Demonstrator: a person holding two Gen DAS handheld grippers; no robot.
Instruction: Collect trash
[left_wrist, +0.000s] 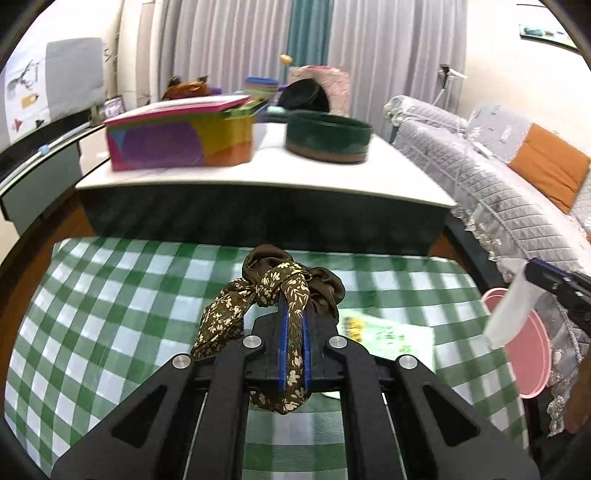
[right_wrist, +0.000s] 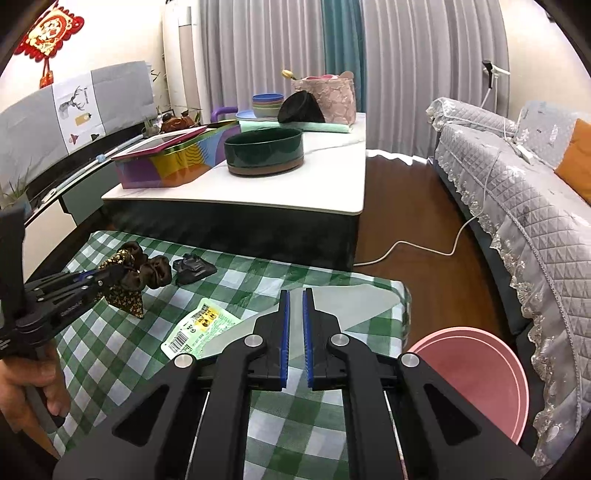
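1. Right, the left gripper (left_wrist: 294, 325) has its jaws clamped on the brown floral scrunchie (left_wrist: 275, 291), held clear above the green checked cloth (left_wrist: 110, 314).
2. Over on the other side, the right gripper (right_wrist: 295, 332) has its jaws together, pinching a thin pale sheet (left_wrist: 511, 310).
3. Collecting step, by my reckoning: next comes carrying both to the pink bin (right_wrist: 476, 373). Snack wrapper (right_wrist: 201, 328) and black scrap (right_wrist: 194, 267) lie waiting.

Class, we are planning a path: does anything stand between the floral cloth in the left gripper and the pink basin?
Yes. The right gripper, shut on a white plastic strip, hangs before the pink basin, blocking the floral cloth.
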